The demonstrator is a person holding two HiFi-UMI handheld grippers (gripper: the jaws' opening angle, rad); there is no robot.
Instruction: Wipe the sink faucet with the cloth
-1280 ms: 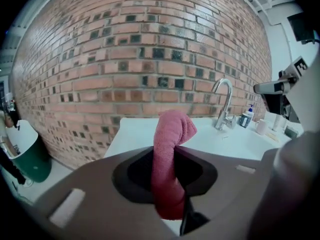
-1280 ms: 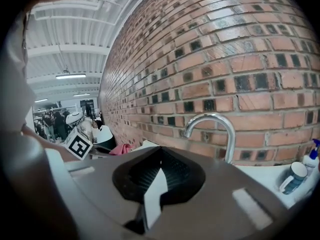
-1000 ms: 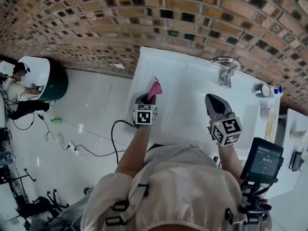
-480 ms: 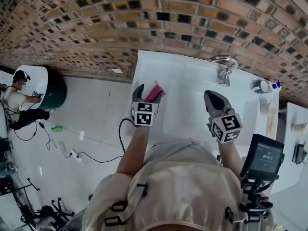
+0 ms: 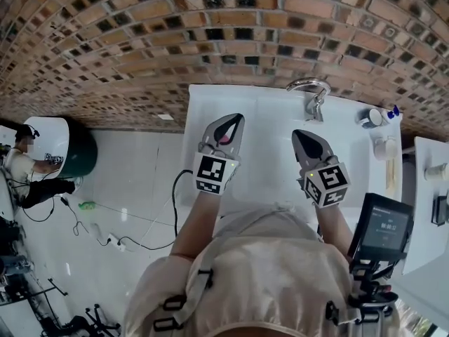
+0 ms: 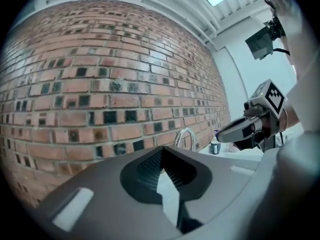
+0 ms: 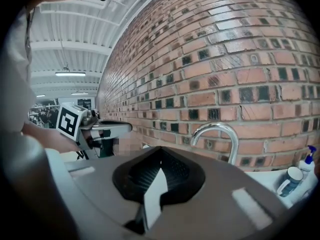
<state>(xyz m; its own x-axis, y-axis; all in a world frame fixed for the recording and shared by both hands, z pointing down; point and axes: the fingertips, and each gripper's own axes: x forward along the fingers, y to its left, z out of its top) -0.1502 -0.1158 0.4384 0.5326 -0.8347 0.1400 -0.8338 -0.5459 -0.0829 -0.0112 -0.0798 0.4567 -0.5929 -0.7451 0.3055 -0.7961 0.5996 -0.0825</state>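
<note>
Backing white sink (image 5: 270,125), brick wall (image 5: 210,41).

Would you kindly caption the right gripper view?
Right gripper, jaws shut, faces the chrome faucet against a brick wall.

Grey left tongs (image 5: 236,119), right tongs (image 5: 297,134), beige top (image 5: 270,272)

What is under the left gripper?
A bit of pink cloth shows beneath the left gripper, whose jaws just closed empty. The rest of it and the counter below are covered.
</note>
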